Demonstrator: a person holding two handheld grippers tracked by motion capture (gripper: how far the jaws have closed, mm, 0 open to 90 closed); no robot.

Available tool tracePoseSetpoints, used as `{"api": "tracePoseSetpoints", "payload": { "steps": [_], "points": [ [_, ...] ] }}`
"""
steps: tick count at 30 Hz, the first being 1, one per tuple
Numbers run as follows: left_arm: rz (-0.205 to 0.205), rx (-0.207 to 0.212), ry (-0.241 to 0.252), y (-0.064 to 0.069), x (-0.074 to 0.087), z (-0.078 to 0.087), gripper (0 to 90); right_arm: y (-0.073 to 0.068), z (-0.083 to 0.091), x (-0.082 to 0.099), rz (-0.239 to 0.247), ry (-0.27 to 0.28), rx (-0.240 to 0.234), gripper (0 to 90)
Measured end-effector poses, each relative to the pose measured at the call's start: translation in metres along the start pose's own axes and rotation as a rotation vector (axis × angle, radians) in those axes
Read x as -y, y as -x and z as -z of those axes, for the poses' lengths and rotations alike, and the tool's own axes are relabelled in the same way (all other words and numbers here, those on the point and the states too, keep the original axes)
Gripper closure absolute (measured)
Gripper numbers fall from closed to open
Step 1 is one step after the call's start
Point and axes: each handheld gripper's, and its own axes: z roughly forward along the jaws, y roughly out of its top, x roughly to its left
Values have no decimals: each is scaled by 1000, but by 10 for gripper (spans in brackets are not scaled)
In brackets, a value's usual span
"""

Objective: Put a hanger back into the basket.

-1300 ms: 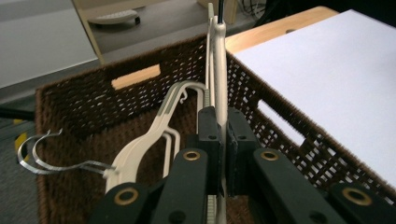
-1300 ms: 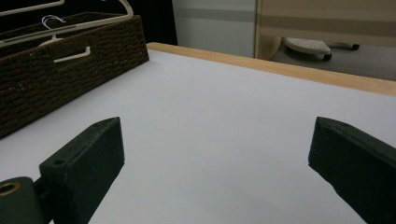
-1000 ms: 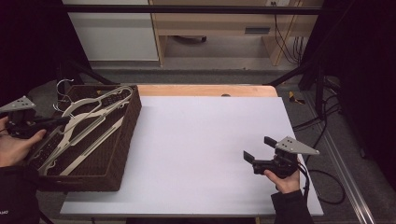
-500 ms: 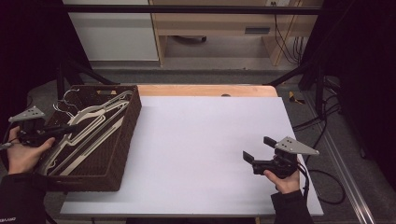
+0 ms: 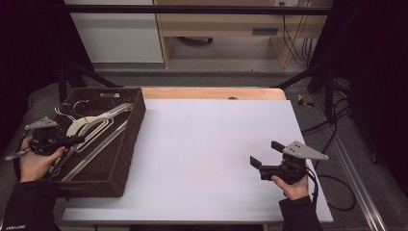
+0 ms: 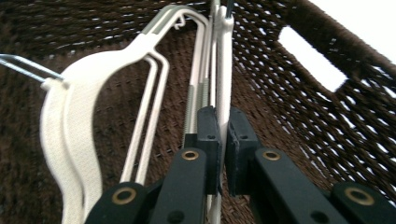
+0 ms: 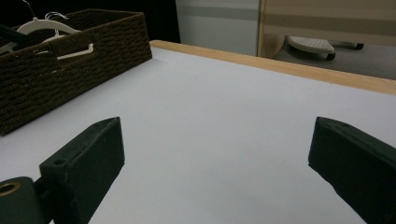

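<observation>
Several white clothes hangers (image 5: 94, 126) lie in a dark brown wicker basket (image 5: 130, 139) on the table's left side. My left gripper (image 5: 79, 140) reaches into the basket from its left rim. In the left gripper view its jaws (image 6: 223, 126) are shut on the thin straight bar of one white hanger (image 6: 223, 70), and a broad-shouldered hanger (image 6: 70, 121) lies to the left. My right gripper (image 5: 264, 153) rests low over the white table near the right front, open, nothing between its jaws (image 7: 215, 149).
The white tabletop (image 5: 207, 144) spreads between the basket and the right gripper, with a wooden strip (image 5: 211, 93) along its far edge. The basket's woven wall (image 6: 355, 107) with a handle slot stands close on the right of the left jaws. Cables trail off the table's right side.
My left hand has sunk toward the basket with the hanger bar still in its jaws, and the hangers have settled lower. The right hand has not moved.
</observation>
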Motion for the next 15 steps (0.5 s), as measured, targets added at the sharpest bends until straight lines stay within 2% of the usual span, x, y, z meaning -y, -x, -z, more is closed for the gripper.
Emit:
{"api": "tracePoseSetpoints", "payload": {
  "steps": [5, 7, 10, 12, 15],
  "points": [
    [30, -70, -7, 1, -1, 2, 827, 1, 1, 0, -2, 1, 2, 41],
    [39, -97, 13, 1, -1, 7, 791, 1, 2, 0, -1, 3, 2, 41],
    [32, -135, 55, 1, 0, 17, 696, 0, 1, 0, -1, 2, 1, 41],
    [37, -131, 98, 3, -1, 25, 673, 0, 0, 0, -1, 0, 3, 40],
    [42, -124, 175, 14, -2, 37, 585, 0, 0, 0, 0, 0, 3, 40]
  ]
}}
